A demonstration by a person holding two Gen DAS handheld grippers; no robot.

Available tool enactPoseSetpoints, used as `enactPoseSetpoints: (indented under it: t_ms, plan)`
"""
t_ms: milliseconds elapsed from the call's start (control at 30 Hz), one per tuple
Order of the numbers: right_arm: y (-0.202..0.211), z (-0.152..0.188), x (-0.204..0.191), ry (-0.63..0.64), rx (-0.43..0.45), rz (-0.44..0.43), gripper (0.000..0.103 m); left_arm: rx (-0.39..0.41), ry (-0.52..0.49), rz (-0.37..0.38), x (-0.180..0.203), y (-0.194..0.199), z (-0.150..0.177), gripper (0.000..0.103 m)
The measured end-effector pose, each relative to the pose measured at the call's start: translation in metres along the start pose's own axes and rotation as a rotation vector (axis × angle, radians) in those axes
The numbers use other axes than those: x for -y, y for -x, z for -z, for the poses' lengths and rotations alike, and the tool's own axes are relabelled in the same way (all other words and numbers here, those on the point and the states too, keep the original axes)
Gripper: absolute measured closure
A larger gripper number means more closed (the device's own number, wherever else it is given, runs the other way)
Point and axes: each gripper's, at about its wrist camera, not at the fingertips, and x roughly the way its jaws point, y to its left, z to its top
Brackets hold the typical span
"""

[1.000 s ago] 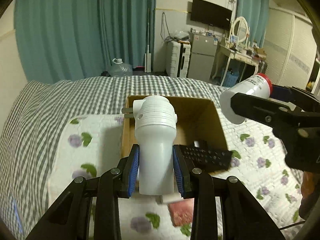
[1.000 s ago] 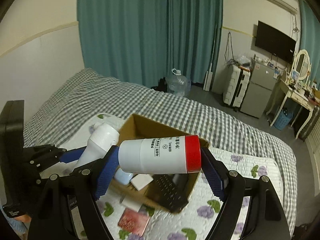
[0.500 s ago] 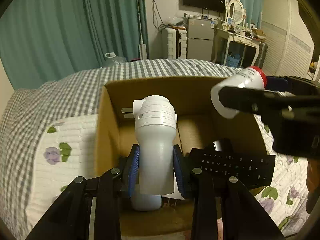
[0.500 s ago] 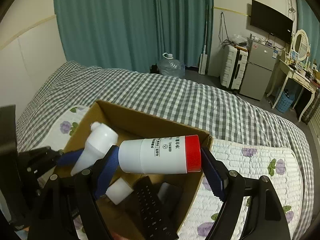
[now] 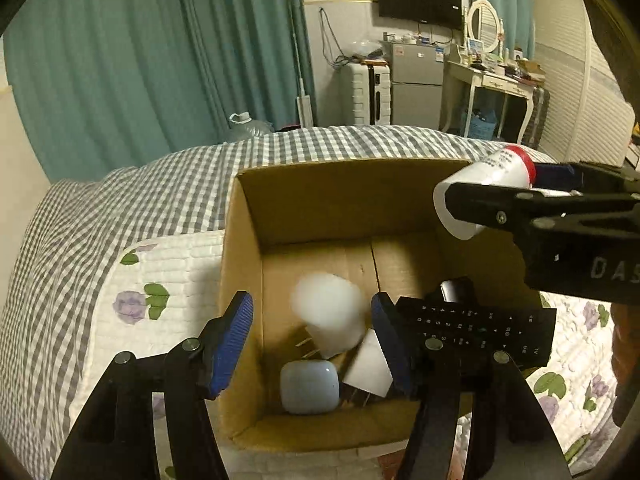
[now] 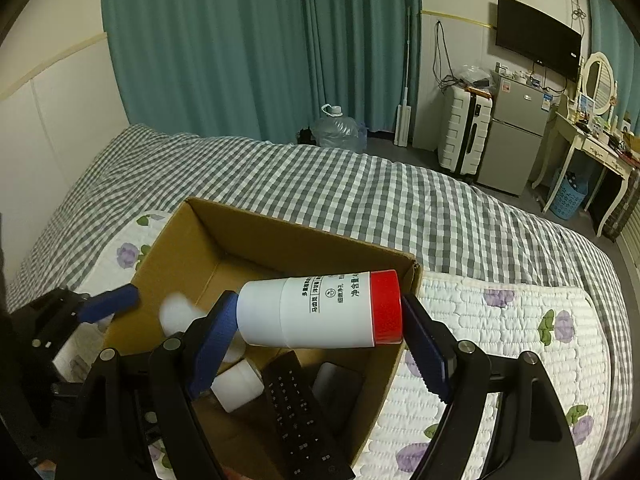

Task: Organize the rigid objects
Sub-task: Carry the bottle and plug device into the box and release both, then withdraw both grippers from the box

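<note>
An open cardboard box [image 5: 336,196] [image 6: 280,236] sits on the bed. My left gripper [image 5: 312,340] is open above it, and a white plug-in device [image 5: 328,314], blurred, lies below between its fingers inside the box; it also shows in the right wrist view [image 6: 176,314]. My right gripper [image 6: 316,334] is shut on a white bottle with a red cap [image 6: 320,310] [image 5: 480,188], held sideways over the box's right side. A black remote [image 5: 476,330] [image 6: 300,408], a pale blue case [image 5: 308,386] and a white block [image 5: 370,366] lie in the box.
The box rests on a white quilt with purple flowers [image 6: 500,320] over a grey checked bedspread [image 5: 120,208]. Beyond the bed are teal curtains, a water jug [image 6: 338,130], a suitcase, a small fridge and a dressing table.
My left gripper has opened and let go of the white plug-in device, which has dropped into the box. Both grippers have moved closer over the box. The bottle stays held.
</note>
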Motion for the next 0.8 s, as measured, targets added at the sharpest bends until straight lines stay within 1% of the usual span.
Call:
enactPoseSetpoints:
  t_ms: [200, 233, 300, 333, 400, 500, 567, 667, 800]
  plan:
    - [-0.014, 0.005, 0.007, -0.025, -0.038, 0.006, 0.023, -0.006, 0.022, -0.010, -0.005, 0.000, 0.002, 0.039]
    - [-0.014, 0.005, 0.008, -0.033, -0.023, 0.004, 0.023, -0.005, 0.024, -0.009, -0.005, 0.000, 0.002, 0.039]
    - [-0.008, 0.004, 0.009, -0.046, 0.007, -0.001, 0.017, 0.002, 0.025, -0.007, -0.005, 0.004, 0.003, 0.039]
    - [-0.004, 0.003, 0.009, -0.048, 0.017, -0.004, 0.012, 0.006, 0.025, -0.005, -0.004, 0.006, 0.003, 0.038]
    - [0.007, 0.003, 0.009, -0.052, 0.047, 0.005, 0.010, 0.009, 0.028, -0.001, -0.003, 0.012, 0.002, 0.035]
    - [0.028, 0.007, 0.010, -0.059, 0.073, 0.011, 0.007, 0.023, 0.028, -0.009, -0.004, 0.026, 0.005, 0.034]
    - [0.042, 0.011, 0.010, -0.063, 0.079, 0.021, 0.001, 0.032, 0.029, -0.023, -0.005, 0.039, 0.006, 0.034]
    - [0.067, 0.023, 0.009, -0.069, 0.093, 0.038, 0.000, 0.050, 0.047, -0.024, -0.012, 0.063, 0.010, 0.033]
    - [0.103, 0.042, 0.003, -0.061, 0.097, 0.064, 0.000, 0.062, 0.068, -0.038, -0.018, 0.094, 0.023, 0.030]
